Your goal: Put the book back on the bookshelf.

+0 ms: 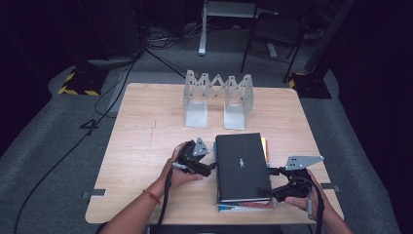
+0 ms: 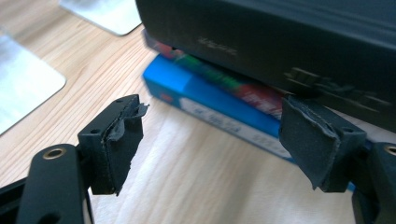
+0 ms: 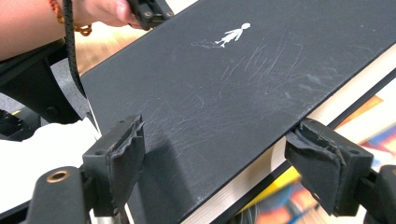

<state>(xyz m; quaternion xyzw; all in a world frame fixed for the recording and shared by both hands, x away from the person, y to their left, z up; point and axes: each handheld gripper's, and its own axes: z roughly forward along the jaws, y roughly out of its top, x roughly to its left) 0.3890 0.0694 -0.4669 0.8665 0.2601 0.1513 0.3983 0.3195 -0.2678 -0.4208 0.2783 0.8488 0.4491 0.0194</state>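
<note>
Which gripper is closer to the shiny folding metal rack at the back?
Left. The left gripper sits beside the black book, nearer the shiny folding metal rack; the right gripper is nearer the table's front edge.

The high view is dim: a pool of light falls from above on the pale wooden tabletop, while the floor around sinks into near black. The left gripper view is bright but soft, with motion blur on the stacked books' spines. The right gripper view shows fine scratches catching light on the matte black book cover; the corners blur.
</note>
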